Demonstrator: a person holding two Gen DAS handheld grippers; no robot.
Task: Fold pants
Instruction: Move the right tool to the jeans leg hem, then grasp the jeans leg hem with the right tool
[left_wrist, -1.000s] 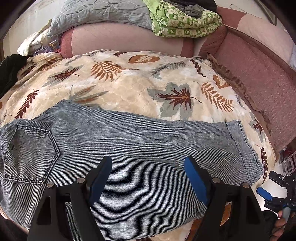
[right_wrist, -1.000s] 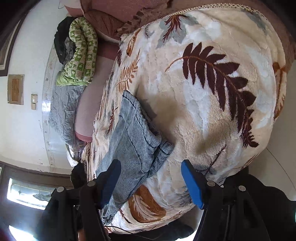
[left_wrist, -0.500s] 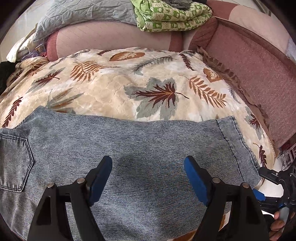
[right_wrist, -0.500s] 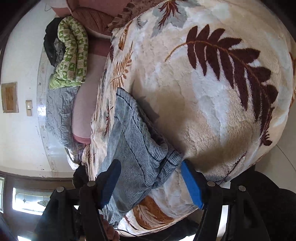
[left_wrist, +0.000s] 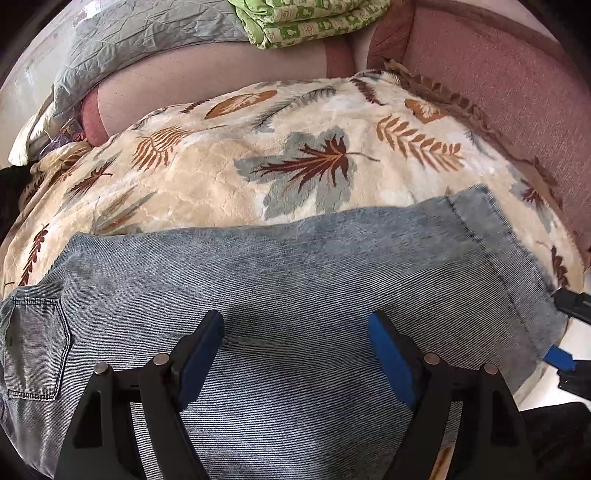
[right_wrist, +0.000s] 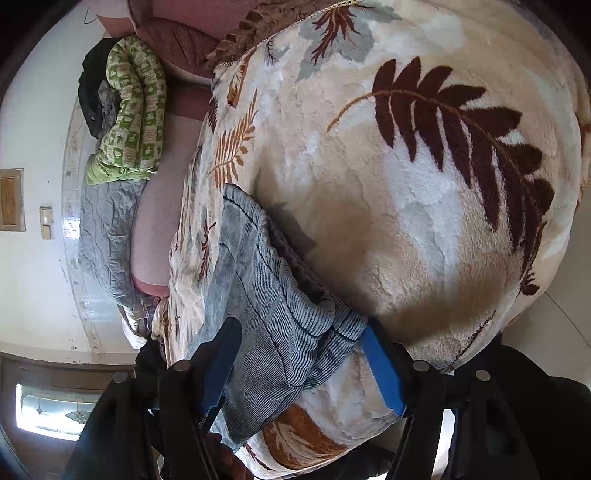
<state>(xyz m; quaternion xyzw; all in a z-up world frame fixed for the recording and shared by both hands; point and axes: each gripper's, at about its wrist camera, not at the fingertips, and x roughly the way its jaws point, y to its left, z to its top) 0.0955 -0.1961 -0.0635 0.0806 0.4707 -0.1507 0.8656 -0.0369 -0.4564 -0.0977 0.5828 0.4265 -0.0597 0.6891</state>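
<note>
1. I saw the pants (left_wrist: 295, 295), blue-grey denim, lying flat across the leaf-print blanket (left_wrist: 207, 192) on the bed; the back pocket (left_wrist: 33, 347) sat at the left of the left wrist view, the hem at the right.
2. My left gripper (left_wrist: 295, 354) hung above the mid-leg; its jaws stood released, grasping nothing.
3. My right gripper (right_wrist: 303, 362) straddled the hem corner at the blanket's edge; its jaws stood apart, the blue pads (right_wrist: 380, 373) not clenched on the cloth.
4. A folded green quilt (left_wrist: 310, 18) lay well apart at the headboard.
</note>
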